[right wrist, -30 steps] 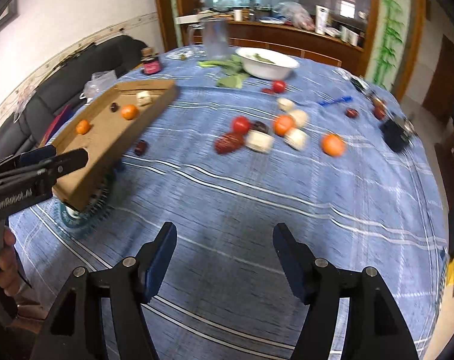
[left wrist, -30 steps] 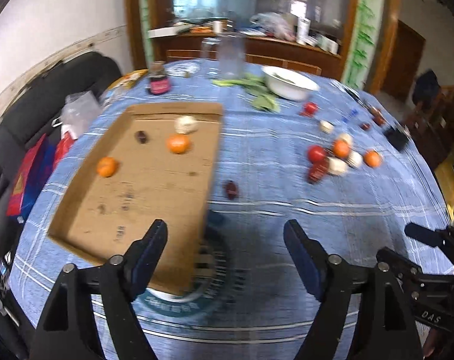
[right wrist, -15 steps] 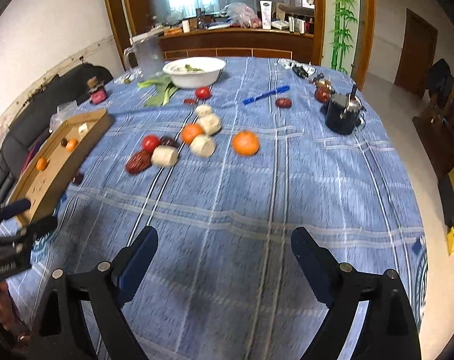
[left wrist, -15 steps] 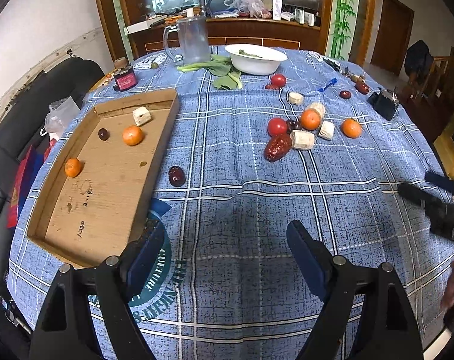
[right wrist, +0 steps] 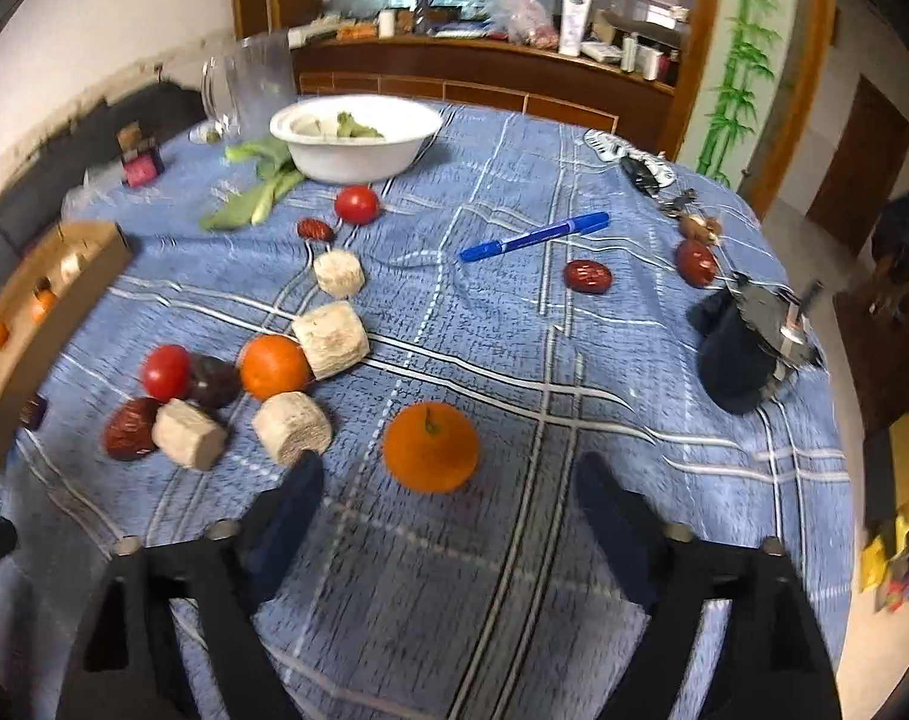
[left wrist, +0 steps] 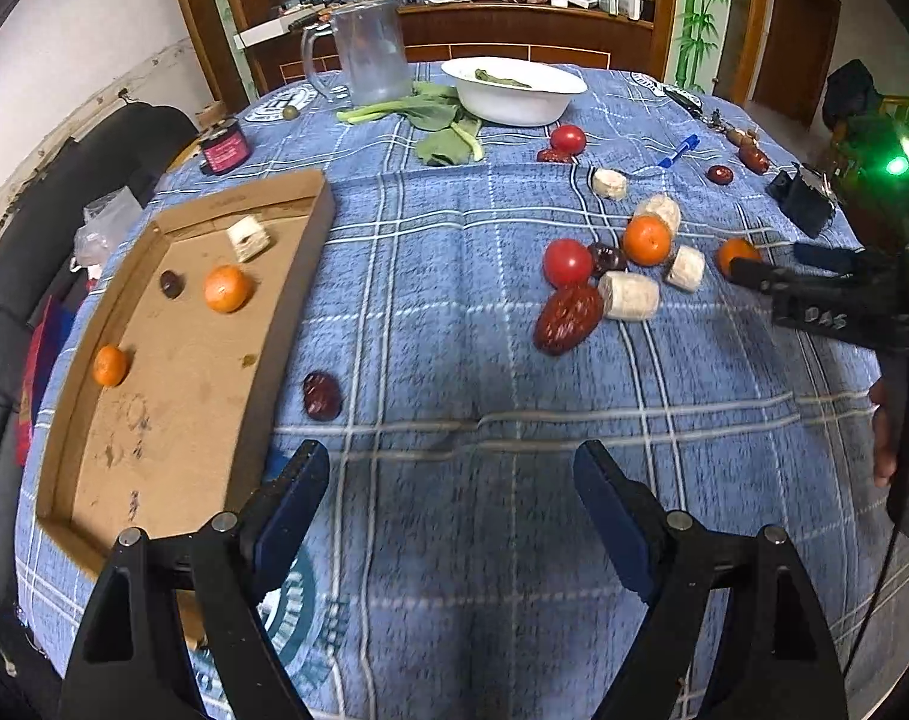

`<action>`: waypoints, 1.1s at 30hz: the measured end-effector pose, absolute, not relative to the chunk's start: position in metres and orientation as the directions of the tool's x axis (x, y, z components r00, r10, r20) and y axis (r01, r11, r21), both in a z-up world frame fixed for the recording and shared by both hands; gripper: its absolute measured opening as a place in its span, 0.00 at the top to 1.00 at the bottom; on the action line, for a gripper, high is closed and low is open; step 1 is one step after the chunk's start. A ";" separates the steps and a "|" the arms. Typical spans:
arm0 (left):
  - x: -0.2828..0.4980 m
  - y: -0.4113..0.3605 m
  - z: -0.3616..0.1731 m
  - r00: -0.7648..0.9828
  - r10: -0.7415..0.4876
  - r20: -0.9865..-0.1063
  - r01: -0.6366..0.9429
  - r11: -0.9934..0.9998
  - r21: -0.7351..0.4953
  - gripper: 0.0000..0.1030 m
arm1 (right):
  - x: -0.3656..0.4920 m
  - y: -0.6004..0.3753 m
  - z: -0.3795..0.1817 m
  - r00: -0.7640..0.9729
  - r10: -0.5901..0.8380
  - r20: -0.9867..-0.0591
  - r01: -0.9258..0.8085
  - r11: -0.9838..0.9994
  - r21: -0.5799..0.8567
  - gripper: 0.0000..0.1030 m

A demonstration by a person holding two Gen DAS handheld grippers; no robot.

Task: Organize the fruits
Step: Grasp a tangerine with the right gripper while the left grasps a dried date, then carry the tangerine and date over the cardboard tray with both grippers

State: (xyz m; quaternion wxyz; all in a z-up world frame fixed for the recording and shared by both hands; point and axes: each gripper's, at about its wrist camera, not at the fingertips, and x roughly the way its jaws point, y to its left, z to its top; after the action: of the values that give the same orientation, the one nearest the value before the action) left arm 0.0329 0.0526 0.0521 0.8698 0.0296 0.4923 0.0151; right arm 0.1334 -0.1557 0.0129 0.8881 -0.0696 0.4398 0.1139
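A cardboard tray (left wrist: 172, 432) lies at the table's left and holds two small oranges (left wrist: 227, 288), a dark date and a pale cube. A loose cluster lies mid-table: a tomato (left wrist: 567, 261), an orange (left wrist: 646, 240), a red date (left wrist: 565, 319) and pale cylinders (left wrist: 629, 296). A dark date (left wrist: 321, 395) lies beside the tray. My left gripper (left wrist: 451, 474) is open and empty above bare cloth. My right gripper (right wrist: 448, 480) is open, with an orange (right wrist: 430, 445) just ahead between its jaws; it also shows in the left wrist view (left wrist: 754, 270).
At the back stand a white bowl (right wrist: 355, 138), a clear jug (left wrist: 370, 54), leafy greens (left wrist: 442, 126) and a small jar (left wrist: 225, 147). A blue pen (right wrist: 532, 235), more dates (right wrist: 586, 276), a tomato (right wrist: 357, 204) and a black object (right wrist: 748, 354) lie to the right.
My right gripper has moved forward and down toward the lone orange, which is now close between its jaws. My left gripper has edged forward a little. Both stayed open.
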 end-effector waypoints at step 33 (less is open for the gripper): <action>0.090 0.051 0.019 0.457 -0.130 -0.880 0.062 0.992 -0.114 0.73 | 0.097 -0.187 0.019 0.575 0.211 -0.790 -0.237 0.968 0.085 0.62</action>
State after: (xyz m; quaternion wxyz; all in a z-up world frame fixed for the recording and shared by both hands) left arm 0.0898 0.0510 0.0185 0.8529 -0.0328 0.5180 -0.0563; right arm 0.0966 -0.1865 0.0192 0.8873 -0.0150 0.4433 0.1262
